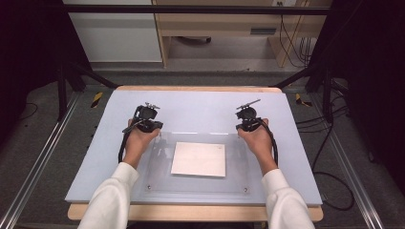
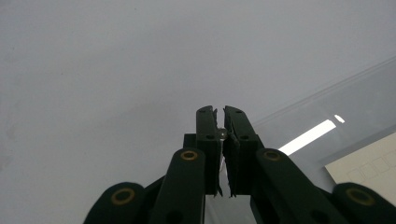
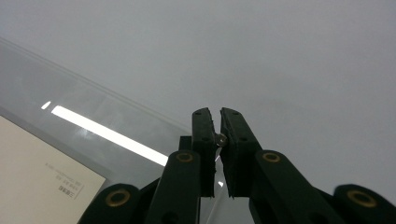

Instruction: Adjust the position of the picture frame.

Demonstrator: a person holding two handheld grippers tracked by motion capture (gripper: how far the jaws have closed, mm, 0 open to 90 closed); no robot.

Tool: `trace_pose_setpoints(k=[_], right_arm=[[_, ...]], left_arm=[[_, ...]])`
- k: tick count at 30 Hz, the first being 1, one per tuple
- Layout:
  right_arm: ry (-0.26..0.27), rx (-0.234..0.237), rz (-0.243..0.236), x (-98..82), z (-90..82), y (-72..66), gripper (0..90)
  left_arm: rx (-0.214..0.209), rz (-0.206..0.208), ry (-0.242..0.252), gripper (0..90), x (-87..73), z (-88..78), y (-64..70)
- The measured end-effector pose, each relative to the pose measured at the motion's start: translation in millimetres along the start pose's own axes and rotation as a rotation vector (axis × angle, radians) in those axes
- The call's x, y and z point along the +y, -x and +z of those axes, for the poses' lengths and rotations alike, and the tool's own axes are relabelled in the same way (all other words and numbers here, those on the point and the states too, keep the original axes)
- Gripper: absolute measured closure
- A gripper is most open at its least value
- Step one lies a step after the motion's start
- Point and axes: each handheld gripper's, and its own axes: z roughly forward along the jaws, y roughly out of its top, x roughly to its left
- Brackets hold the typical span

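A clear acrylic plate (image 1: 162, 177) lies on the pale grey table mat (image 1: 200, 107), with a white sheet of paper (image 1: 199, 159) in its middle. My left gripper (image 1: 146, 117) sits at the plate's far left corner and my right gripper (image 1: 249, 117) at its far right corner, each held in a hand. In the left gripper view the jaws (image 2: 220, 112) are shut, the plate (image 2: 355, 102) and paper (image 2: 369, 161) to their right. In the right gripper view the jaws (image 3: 218, 113) are shut, plate (image 3: 46, 84) and paper (image 3: 32, 172) to their left. A tiny shiny speck shows between each pair of pads; I cannot tell what it is.
Small screws mark the plate's near corners (image 1: 246, 189). The mat rests on a wooden tabletop (image 1: 191, 213). A black frame bar (image 1: 191, 8) crosses overhead at the back, with metal rails (image 1: 33, 171) along the sides and cables (image 1: 334, 157) on the floor at the right.
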Motion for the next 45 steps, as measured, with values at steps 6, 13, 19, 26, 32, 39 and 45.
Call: trace_pose_setpoints(k=[6, 13, 19, 26, 32, 39, 45], right_arm=[[0.133, -0.050, -0.085, -12.4, -4.8, -9.2, 58.6], [0.316, -0.107, -0.166, -52.4, -53.7, -20.1, 37.2], [0.398, -0.113, -0.212, -105.0, -80.5, -27.8, 20.5], [0.455, -0.104, -0.227, -147.5, -104.2, -30.5, 9.3], [0.397, -0.049, -0.259, -182.8, -103.7, -32.6, 11.5], [0.394, 0.011, -0.282, -196.1, -110.1, -37.1, 20.6], [0.342, 0.078, -0.364, -199.0, -104.2, -45.3, 18.9]], left_arm=[[-0.007, 0.023, -0.009, 84.8, -0.4, -0.5, -0.3], [-0.016, 0.004, -0.019, 84.8, 2.1, 1.5, -3.1], [-0.022, -0.002, -0.025, 84.7, 3.7, 2.8, -4.9], [-0.017, -0.001, -0.029, 84.7, 3.7, 2.8, -4.2], [-0.019, -0.010, -0.030, 84.7, 3.9, 3.1, -5.2], [-0.018, -0.004, -0.036, 84.7, 3.7, 2.8, -4.0], [-0.025, -0.014, -0.053, 84.7, 6.4, 3.9, -5.4]])
